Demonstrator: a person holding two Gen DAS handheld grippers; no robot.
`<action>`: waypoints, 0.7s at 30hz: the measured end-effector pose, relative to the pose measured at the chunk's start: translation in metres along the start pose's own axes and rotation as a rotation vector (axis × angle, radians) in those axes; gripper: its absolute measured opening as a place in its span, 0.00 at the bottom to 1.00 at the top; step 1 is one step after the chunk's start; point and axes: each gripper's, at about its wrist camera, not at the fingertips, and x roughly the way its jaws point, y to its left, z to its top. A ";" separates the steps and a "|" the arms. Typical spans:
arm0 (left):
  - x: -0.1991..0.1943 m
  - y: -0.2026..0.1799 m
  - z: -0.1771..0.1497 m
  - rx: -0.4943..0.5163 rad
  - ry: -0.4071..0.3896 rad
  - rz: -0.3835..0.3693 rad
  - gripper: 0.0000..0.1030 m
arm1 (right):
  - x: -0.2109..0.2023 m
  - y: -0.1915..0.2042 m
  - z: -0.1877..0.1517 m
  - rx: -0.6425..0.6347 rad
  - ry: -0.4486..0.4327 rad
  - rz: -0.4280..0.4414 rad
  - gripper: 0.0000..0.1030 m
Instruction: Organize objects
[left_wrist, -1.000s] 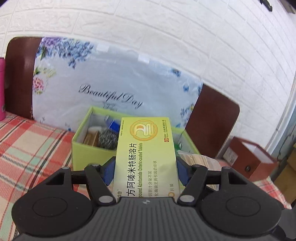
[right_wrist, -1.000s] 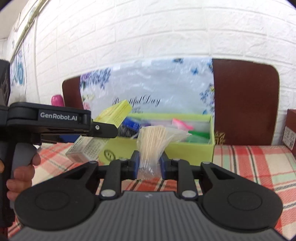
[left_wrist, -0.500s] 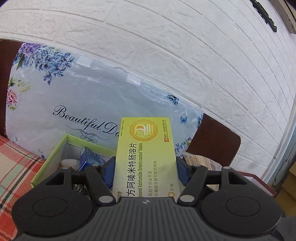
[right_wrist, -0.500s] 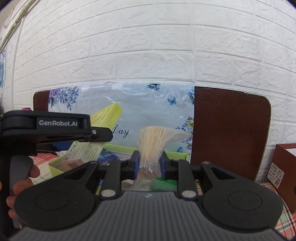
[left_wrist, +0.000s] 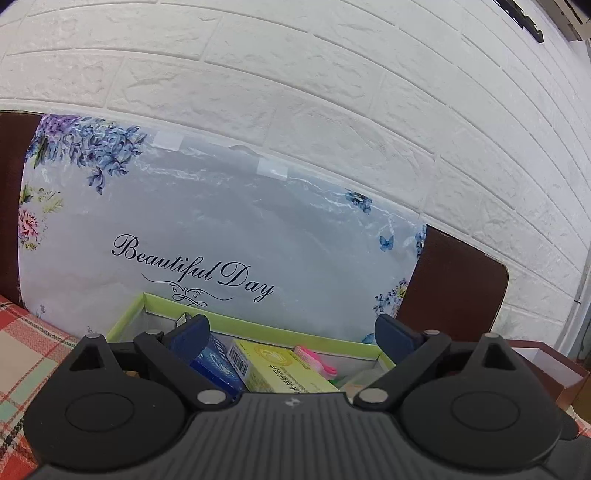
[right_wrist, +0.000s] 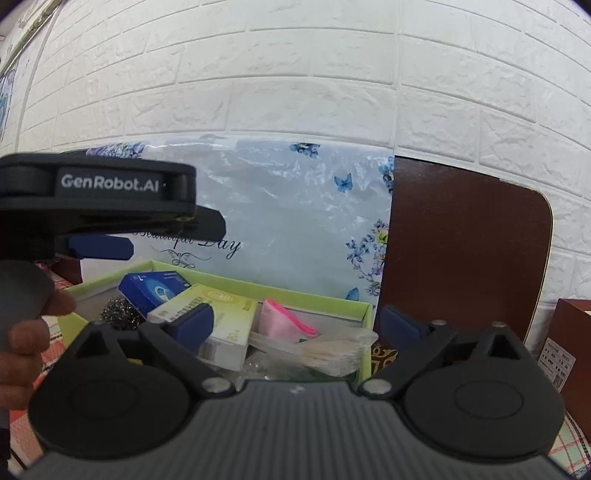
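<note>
My left gripper hovers over the green storage box, its jaws opening wide with nothing pressed between them. The yellow-green tablet box lies inside beneath it, next to a blue box. My right gripper is also opening over the same green box. The clear bag of toothpicks rests inside below it, free of the pads. The tablet box, blue box, a steel scourer and a pink item share the box. A blue finger of the left gripper shows at left.
A floral "Beautiful Day" sheet leans on a brown board against the white brick wall right behind the box. A brown carton stands at the right. A hand holds the left gripper. Plaid cloth covers the table.
Both grippers moved in over the green box and opened. The tablet box left the left gripper and the toothpick bag left the right; both now lie inside the box.
</note>
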 end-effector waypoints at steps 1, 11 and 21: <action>-0.002 -0.001 0.000 0.005 -0.002 0.007 0.96 | -0.001 0.000 0.000 -0.003 0.004 -0.005 1.00; -0.029 -0.007 -0.005 0.045 0.143 0.175 0.96 | -0.032 -0.001 0.007 0.046 0.081 -0.020 1.00; -0.061 -0.009 -0.035 0.108 0.302 0.266 0.96 | -0.070 0.014 -0.004 0.047 0.192 -0.053 1.00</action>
